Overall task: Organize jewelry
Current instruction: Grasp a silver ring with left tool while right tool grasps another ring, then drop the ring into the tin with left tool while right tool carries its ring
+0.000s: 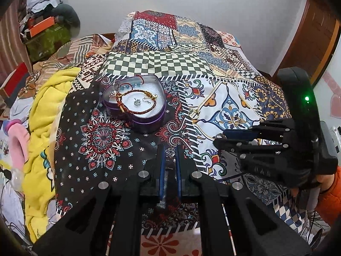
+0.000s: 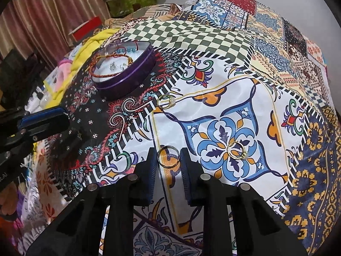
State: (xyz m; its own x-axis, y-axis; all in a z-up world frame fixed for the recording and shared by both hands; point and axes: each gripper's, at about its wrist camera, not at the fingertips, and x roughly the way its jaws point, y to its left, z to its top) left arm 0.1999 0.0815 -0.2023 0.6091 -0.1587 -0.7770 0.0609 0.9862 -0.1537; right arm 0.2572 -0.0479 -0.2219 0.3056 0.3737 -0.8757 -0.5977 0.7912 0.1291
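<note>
Jewelry is split: one gold ring [image 2: 168, 156] lies low centre between the right gripper [image 2: 168, 166]'s parted fingers, not yet pinched; it could skid on the slick patterned cloth [image 2: 213, 111]. The left gripper [image 1: 169, 155], nearly closed, may hold something small and silvery; I cannot tell. Further up, two more rings [image 2: 236, 150] [image 2: 166, 102], then the purple heart tin [image 2: 125, 64] with bracelets upper left. Beyond: yellow blanket [image 1: 49, 111], curtain [image 2: 53, 15].

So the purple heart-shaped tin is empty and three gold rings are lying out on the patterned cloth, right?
Not quite. The purple heart-shaped tin is not empty: the left wrist view shows a red braided bracelet and a silver charm inside. Rings do lie on the patterned cloth.
</note>
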